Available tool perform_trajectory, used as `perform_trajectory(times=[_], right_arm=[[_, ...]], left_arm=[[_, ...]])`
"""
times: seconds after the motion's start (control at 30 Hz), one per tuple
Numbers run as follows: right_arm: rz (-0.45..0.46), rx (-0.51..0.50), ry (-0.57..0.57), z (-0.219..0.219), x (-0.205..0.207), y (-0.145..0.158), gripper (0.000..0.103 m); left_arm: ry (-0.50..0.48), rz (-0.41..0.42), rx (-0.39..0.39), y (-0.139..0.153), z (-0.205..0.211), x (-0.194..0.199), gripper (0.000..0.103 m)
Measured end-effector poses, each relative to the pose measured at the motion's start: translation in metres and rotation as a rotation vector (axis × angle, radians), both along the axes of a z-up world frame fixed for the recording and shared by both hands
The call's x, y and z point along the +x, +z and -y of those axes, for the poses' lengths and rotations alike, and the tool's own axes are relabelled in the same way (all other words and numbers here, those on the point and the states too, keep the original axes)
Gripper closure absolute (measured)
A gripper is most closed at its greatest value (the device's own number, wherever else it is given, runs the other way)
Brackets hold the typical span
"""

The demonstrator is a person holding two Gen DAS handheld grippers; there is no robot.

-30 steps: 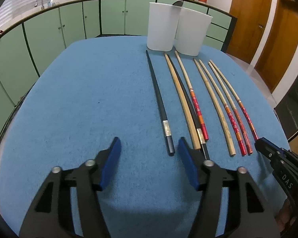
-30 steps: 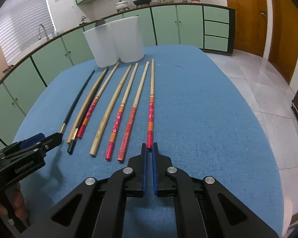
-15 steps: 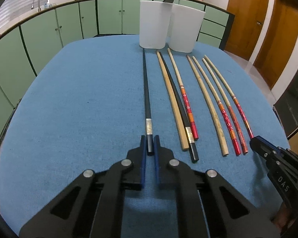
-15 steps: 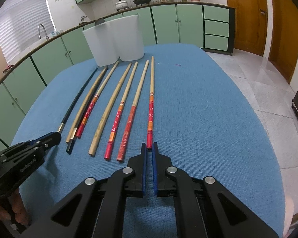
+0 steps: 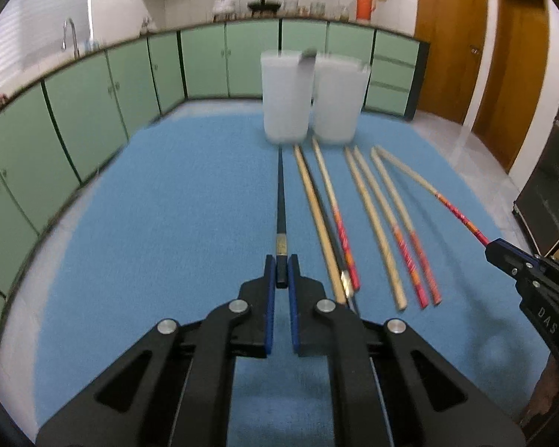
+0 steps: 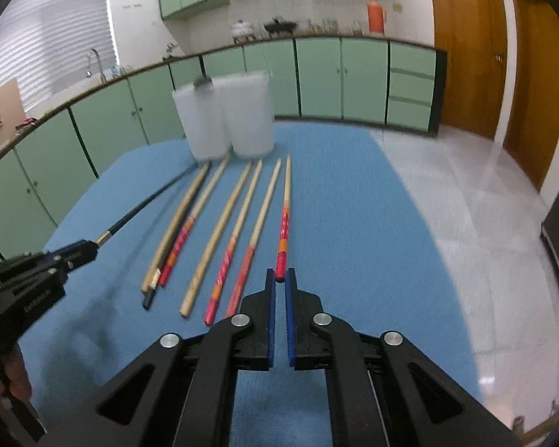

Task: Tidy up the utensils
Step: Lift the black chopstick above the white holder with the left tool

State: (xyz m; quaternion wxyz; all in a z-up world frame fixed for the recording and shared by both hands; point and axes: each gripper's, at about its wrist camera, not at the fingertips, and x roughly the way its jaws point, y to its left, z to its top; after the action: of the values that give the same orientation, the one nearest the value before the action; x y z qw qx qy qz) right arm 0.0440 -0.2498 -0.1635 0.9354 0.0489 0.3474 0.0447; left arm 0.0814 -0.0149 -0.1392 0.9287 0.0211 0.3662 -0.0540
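Chopsticks (image 5: 280, 201) now raised in both tools (image 5: 281, 272).

White capital letters reading "DAS" run along the black body of the right gripper (image 5: 503, 257), seen at the right edge of the left wrist view. In the right wrist view, pale lettering on the side of the left gripper (image 6: 89, 251) is too blurred to read. No other text is legible in either view.
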Motion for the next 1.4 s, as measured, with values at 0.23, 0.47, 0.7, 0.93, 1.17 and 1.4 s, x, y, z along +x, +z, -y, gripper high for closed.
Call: perform_trajectory(times=[0.23, 0.47, 0.7, 0.93, 1.17, 1.4], right_arm=[[0.133, 0.034, 0.016, 0.018, -0.001, 0.056, 0.099], [0.205, 0.099, 0.026, 0.037, 0.018, 0.101, 0.101], [0.215, 0.117, 0.052, 0.043, 0.041, 0.124, 0.103], [0.203, 0.120, 0.069, 0.044, 0.039, 0.122, 0.103], [0.093, 0.151, 0.083, 0.044, 0.028, 0.081, 0.103], [-0.026, 0.138, 0.021, 0.056, -0.004, 0.025, 0.096]], left_arm=[[-0.006, 0.189, -0.031, 0.065, -0.006, -0.003, 0.097], [-0.008, 0.274, -0.087, 0.104, -0.006, 0.022, 0.097], [-0.022, 0.297, -0.117, 0.124, -0.004, 0.043, 0.097], [-0.014, 0.304, -0.127, 0.126, -0.006, 0.041, 0.097], [-0.014, 0.318, -0.129, 0.120, -0.011, 0.026, 0.097], [-0.015, 0.341, -0.125, 0.113, -0.012, 0.001, 0.097]])
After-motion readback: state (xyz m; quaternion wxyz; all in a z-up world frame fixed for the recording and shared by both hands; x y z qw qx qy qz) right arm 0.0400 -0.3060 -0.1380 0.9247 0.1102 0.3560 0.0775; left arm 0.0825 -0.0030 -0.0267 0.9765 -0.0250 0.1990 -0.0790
